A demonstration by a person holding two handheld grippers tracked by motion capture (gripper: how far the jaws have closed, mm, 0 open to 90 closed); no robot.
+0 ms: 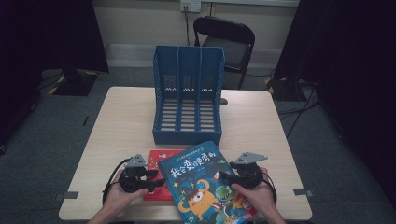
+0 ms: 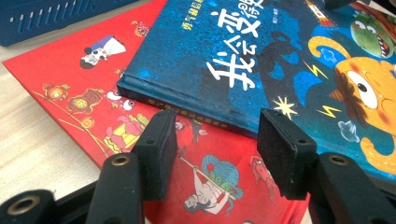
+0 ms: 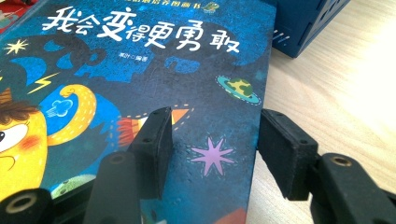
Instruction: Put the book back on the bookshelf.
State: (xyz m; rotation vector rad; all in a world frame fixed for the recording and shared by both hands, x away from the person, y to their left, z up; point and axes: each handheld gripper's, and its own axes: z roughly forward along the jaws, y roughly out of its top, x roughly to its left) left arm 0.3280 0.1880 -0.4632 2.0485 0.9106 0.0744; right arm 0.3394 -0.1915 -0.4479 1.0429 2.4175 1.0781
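A blue picture book (image 1: 201, 183) with an orange monster on its cover lies near the table's front edge, partly on top of a red picture book (image 1: 156, 175). My left gripper (image 1: 160, 183) is open over the red book (image 2: 93, 102), its jaws pointing at the blue book's spine (image 2: 187, 114). My right gripper (image 1: 225, 177) is open over the blue book's right edge (image 3: 187, 70), with nothing between its jaws. A blue file rack (image 1: 188, 95) with three slots stands upright at mid table, just behind the books.
Bare wooden table (image 1: 126, 121) lies to the left and right of the rack. A black chair (image 1: 229, 39) stands behind the table. Tape marks (image 1: 302, 192) sit near the front corners.
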